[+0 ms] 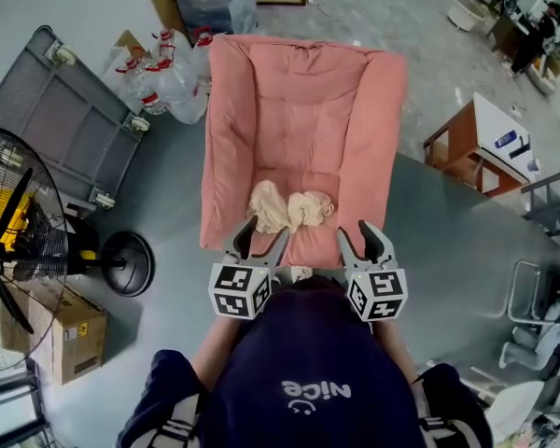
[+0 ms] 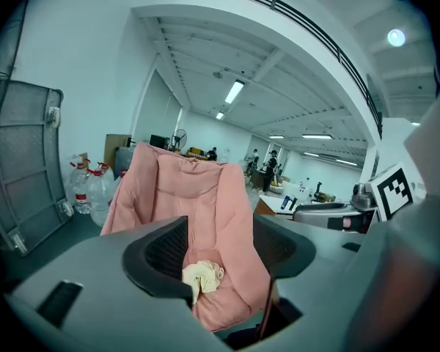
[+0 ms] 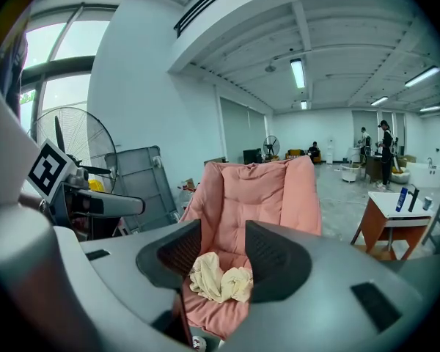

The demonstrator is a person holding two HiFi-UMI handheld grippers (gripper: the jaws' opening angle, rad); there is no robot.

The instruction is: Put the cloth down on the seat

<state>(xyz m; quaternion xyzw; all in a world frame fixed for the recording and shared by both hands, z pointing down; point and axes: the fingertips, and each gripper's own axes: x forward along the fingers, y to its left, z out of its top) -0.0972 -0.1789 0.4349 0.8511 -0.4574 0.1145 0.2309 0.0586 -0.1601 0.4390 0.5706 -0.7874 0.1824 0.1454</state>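
A crumpled cream cloth [image 1: 289,207] lies loose on the seat of a padded pink chair [image 1: 299,91]. It also shows between the jaws as the cloth [image 2: 202,276] in the left gripper view and the cloth [image 3: 220,277] in the right gripper view, lying farther off on the pink chair [image 3: 260,196]. My left gripper [image 1: 259,239] is open just in front of the seat's near edge, empty. My right gripper [image 1: 366,240] is open beside it, also empty. Neither touches the cloth.
Several clear water bottles [image 1: 163,80] and a grey folded cart [image 1: 61,119] stand left of the chair. A black floor fan [image 1: 19,250] and a cardboard box [image 1: 75,339] are at the near left. A wooden side table [image 1: 481,147] stands to the right.
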